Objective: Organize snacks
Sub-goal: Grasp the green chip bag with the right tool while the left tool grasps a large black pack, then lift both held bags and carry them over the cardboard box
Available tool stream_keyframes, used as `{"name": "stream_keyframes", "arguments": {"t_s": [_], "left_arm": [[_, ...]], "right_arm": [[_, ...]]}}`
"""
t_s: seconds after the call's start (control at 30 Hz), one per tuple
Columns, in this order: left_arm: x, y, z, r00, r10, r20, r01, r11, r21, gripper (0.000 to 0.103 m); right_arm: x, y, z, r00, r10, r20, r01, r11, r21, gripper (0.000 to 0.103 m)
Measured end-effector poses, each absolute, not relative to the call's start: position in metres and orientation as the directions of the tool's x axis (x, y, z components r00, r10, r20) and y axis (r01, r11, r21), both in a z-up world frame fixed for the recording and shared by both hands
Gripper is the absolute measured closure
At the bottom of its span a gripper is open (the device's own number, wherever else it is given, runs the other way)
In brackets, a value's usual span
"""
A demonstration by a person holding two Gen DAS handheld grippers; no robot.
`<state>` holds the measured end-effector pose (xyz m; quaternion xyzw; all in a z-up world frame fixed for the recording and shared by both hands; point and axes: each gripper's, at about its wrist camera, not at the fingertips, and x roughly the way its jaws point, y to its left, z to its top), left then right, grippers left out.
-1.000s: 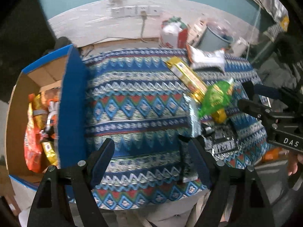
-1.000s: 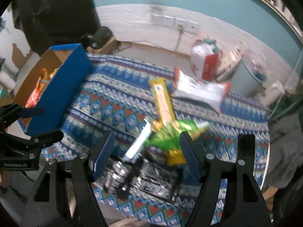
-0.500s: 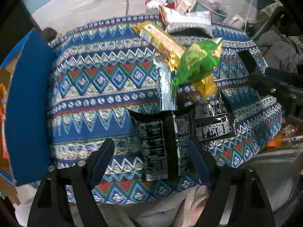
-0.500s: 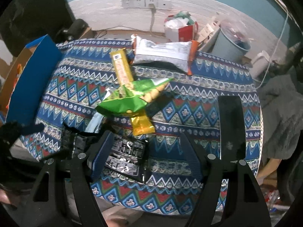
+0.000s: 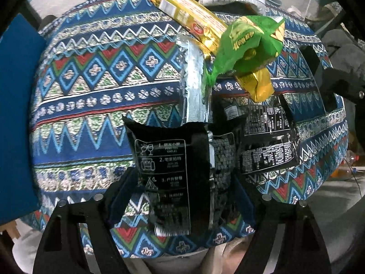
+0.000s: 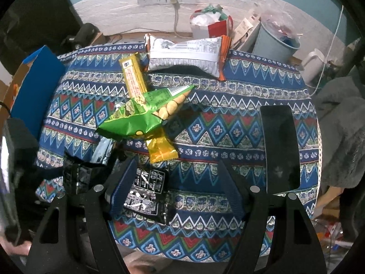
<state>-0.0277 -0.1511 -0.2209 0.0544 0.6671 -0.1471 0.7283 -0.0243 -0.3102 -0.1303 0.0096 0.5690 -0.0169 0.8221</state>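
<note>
Black packs lie under me now, two of them by my count: one (image 5: 173, 182) between my left gripper's (image 5: 180, 196) jaws, which have just been closing around it and seem not yet to press, the other (image 5: 267, 141) just beside it on the patterned cloth (image 5: 91, 73). A second ago that gripper looked across bare cloth with the open box at its left; now only a blue flap (image 5: 16, 114) shows. My right gripper (image 6: 175, 182) stands wide over cloth, its left pad over the second pack's edge. Counted: one green bag (image 6: 136, 118), one yellow bar (image 6: 134, 80), one white bag (image 6: 184, 54), one silver strip (image 5: 194, 86).
</note>
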Motion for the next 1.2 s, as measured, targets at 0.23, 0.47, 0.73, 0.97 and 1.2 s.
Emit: {"name": "stream_keyframes", "arguments": {"t_s": [0.23, 0.47, 0.73, 0.97, 1.2], "left_arm": [[-0.026, -0.142, -0.219, 0.072, -0.168, -0.983, 0.315, 0.939, -0.137, 0.044], [-0.018, -0.121, -0.195, 0.108, -0.18, -0.978, 0.337, 0.932, -0.135, 0.044], [0.014, -0.091, -0.169, 0.187, -0.166, -0.968, 0.294, 0.95, -0.106, 0.044], [0.041, -0.084, -0.169, 0.242, -0.137, -0.961, 0.256, 0.964, -0.073, 0.044], [0.062, -0.083, -0.177, 0.262, -0.11, -0.959, 0.24, 0.97, -0.045, 0.044]], "right_arm": [[-0.018, -0.31, -0.137, 0.34, -0.009, -0.94, 0.044, 0.999, 0.006, 0.029], [-0.004, -0.307, -0.138, 0.346, 0.059, -0.936, 0.067, 0.994, 0.088, 0.029], [0.024, -0.305, -0.151, 0.344, 0.134, -0.929, 0.157, 0.967, 0.198, 0.025], [0.046, -0.311, -0.171, 0.339, 0.17, -0.925, 0.235, 0.937, 0.258, 0.025], [0.066, -0.309, -0.195, 0.307, 0.164, -0.937, 0.26, 0.933, 0.249, 0.025]]}}
